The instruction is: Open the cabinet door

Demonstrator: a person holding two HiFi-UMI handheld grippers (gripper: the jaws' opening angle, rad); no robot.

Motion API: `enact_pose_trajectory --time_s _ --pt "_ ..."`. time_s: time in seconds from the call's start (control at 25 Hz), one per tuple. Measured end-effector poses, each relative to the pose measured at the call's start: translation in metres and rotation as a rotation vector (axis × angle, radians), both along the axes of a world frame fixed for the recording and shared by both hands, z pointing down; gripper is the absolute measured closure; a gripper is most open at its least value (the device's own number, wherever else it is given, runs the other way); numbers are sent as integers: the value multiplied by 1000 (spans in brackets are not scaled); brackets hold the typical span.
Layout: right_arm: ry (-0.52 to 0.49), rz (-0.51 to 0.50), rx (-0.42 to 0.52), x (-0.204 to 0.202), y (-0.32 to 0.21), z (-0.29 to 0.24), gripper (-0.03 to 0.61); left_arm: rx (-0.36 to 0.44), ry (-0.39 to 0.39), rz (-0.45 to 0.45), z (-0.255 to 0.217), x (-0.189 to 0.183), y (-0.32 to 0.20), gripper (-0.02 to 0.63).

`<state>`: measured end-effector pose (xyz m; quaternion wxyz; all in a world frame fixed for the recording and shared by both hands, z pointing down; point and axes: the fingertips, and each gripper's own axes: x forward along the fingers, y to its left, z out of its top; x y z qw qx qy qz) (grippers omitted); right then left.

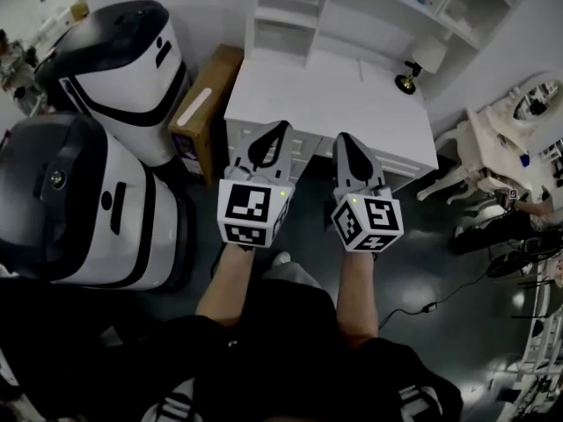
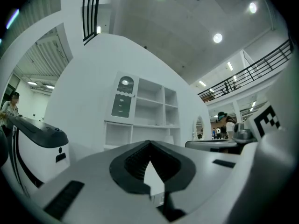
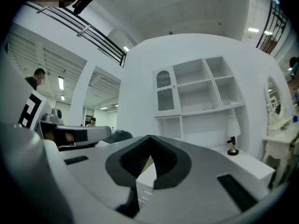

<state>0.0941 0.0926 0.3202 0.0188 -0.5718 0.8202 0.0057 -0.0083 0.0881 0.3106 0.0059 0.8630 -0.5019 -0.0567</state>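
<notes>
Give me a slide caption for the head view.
Left gripper and right gripper, both shut and empty, face the white cabinet and lamp.

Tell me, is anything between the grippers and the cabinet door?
Nothing visible blocks it. The cabinet door sits at the shelf unit's upper left, across the bare desk top from the left gripper and right gripper, both shut and empty. The lamp stands off to the right, out of the path.

Cabinet (image 1: 299, 11) top cut off by head view's upper edge; left gripper (image 1: 281, 126) and right gripper (image 1: 342, 137) hide desk (image 1: 325, 95) front; door (image 2: 124, 97) handle too small to tell.
</notes>
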Motion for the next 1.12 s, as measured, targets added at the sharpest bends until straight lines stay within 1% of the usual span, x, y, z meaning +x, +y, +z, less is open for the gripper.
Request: enact_pose_trajectory --time_s 0.12,0.28,0.4,0.52,0.72,0.92,1.12 --pt "-3 -43 7 9 -33 -10 560 8 13 -47 -8 5 -27 603" --pt "-2 -99 50 18 -72 -29 560 35 27 -117 -16 7 -62 603" --pt "-4 -142 56 21 -96 -28 560 38 36 -149 -14 13 -84 603" --pt "-10 -173 50 22 -112 -21 560 40 45 -153 -10 21 -96 603" --pt "-39 -194 33 33 -128 -8 560 22 26 -163 -1 32 -109 603" --pt "-78 -181 19 48 -133 -1 560 15 -1 -158 -2 43 -119 603" --pt "-86 -134 2 74 -139 7 560 23 -1 -129 -6 64 -134 603"
